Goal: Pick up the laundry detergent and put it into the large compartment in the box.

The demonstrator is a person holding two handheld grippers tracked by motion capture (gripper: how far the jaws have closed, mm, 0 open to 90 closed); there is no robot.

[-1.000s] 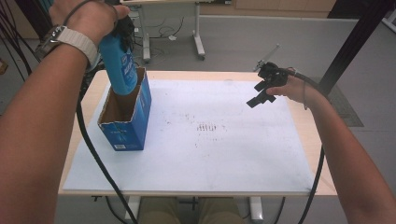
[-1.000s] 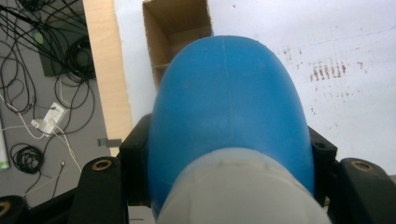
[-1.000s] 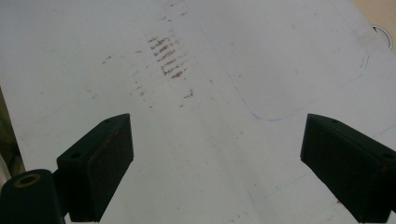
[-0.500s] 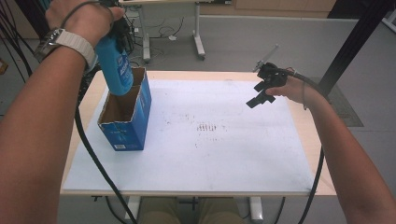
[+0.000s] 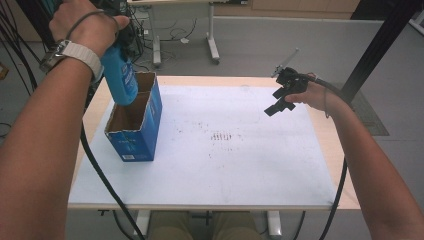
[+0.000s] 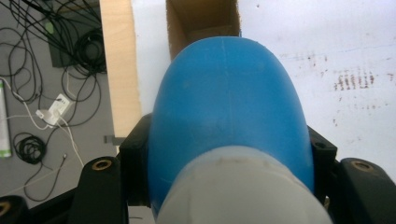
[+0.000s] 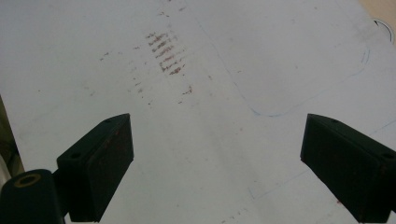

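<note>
While white mat [image 5: 240, 165] covers wooden table [image 5: 327, 140] | left fingers clamp bottle [image 5: 120, 77] | right fingers wide

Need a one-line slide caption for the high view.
Left gripper holds a blue bottle over the open blue box; right gripper hangs open.

Blue bottle [image 6: 229, 102] hides box [image 5: 131, 145] interior
</note>
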